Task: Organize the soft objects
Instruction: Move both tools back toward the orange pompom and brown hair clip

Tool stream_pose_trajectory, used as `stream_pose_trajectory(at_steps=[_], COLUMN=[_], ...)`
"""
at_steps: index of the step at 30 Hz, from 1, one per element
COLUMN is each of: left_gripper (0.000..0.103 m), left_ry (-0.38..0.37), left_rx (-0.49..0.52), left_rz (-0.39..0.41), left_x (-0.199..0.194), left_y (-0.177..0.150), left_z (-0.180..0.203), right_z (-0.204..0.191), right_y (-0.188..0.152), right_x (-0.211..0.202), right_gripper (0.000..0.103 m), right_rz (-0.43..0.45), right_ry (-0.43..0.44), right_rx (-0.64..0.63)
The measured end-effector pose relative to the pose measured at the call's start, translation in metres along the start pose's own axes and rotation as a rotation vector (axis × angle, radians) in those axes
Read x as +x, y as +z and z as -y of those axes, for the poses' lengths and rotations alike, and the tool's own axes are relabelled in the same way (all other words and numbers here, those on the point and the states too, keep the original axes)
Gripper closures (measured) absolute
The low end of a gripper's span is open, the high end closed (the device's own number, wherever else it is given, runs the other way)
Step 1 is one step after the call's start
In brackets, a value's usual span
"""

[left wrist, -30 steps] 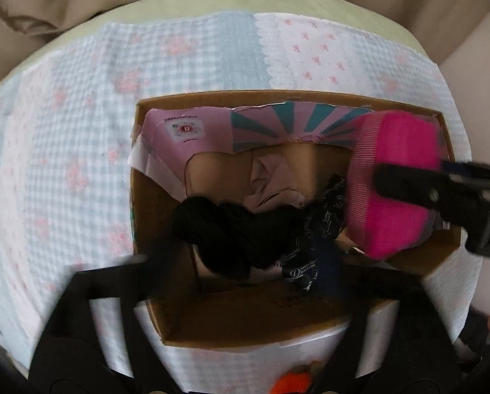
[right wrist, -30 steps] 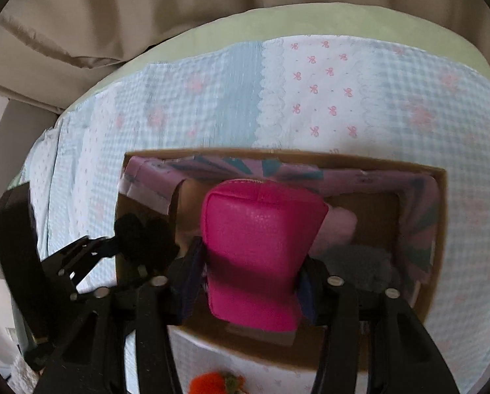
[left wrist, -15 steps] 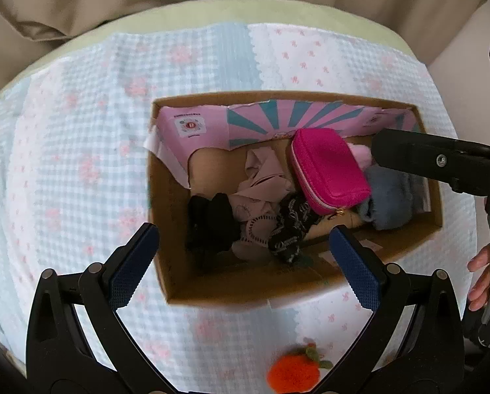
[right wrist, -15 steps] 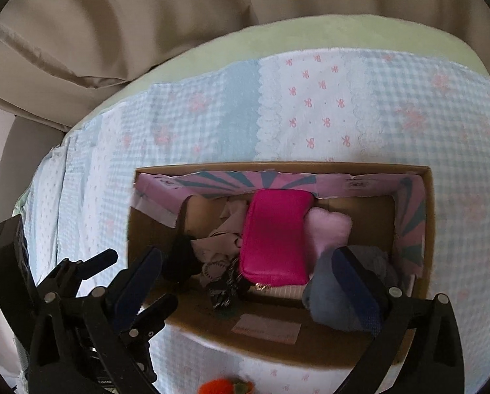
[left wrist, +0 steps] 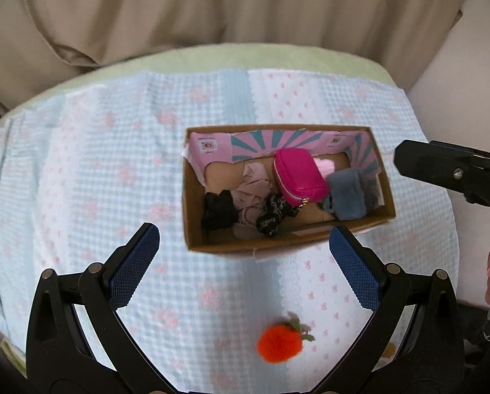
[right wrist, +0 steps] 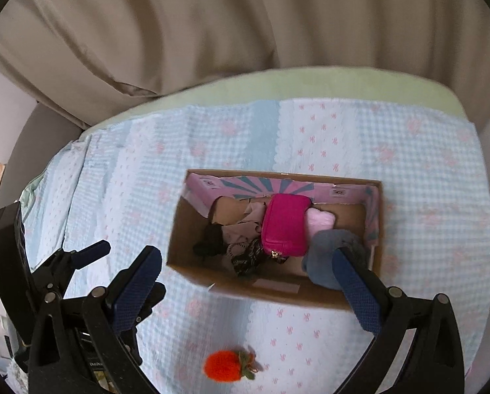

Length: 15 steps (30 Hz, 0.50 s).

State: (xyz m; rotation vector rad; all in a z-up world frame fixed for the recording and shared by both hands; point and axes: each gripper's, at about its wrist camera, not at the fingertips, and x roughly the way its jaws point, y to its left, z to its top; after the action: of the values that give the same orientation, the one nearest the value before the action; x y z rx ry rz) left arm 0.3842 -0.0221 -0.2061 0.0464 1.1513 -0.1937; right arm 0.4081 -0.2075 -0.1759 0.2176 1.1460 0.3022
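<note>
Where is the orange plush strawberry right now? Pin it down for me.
The orange plush strawberry lies on the checked bedspread, outside and in front of the cardboard box, low in both wrist views, below the open left gripper.

I am in a home, in what looks like a bedroom. Under me lies a soft quilt [left wrist: 113,170] in pale blue gingham with pink bows and scalloped white strips, spread over a light green sheet [right wrist: 310,82]. Behind it hang beige curtains [right wrist: 212,26] in long folds. On the quilt sits a reused cardboard box [left wrist: 192,216] with a pink printed lining, filled with small personal soft things, and a fuzzy orange strawberry toy [left wrist: 279,343] lies near it.
</note>
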Motion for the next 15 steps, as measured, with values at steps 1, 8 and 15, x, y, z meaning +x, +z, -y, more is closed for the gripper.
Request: stream_pose_trajectory(at_steps=[1,8,15], left_gripper=[0.0,0.0,0.0], left_ry=[0.007,0.032,0.072], left_rx=[0.001,-0.047,-0.07], left_rz=[0.014,0.089,0.172], left_x=[-0.011,-0.074,-0.136], left_y=[-0.004,-0.037,-0.084], left_z=[0.002,0.01,0.024], right_z=[-0.003,-0.022,-0.036], right_y=[-0.004,-0.045,-0.091], right_x=[-0.011,-0.086,-0.153], right_gripper=[0.0,0.0,0.0], right_rz=[0.012,0.116,0.21], right_ry=[-0.005,-0.058,-0.104], right_rx=[-0.005,-0.055,-0.089])
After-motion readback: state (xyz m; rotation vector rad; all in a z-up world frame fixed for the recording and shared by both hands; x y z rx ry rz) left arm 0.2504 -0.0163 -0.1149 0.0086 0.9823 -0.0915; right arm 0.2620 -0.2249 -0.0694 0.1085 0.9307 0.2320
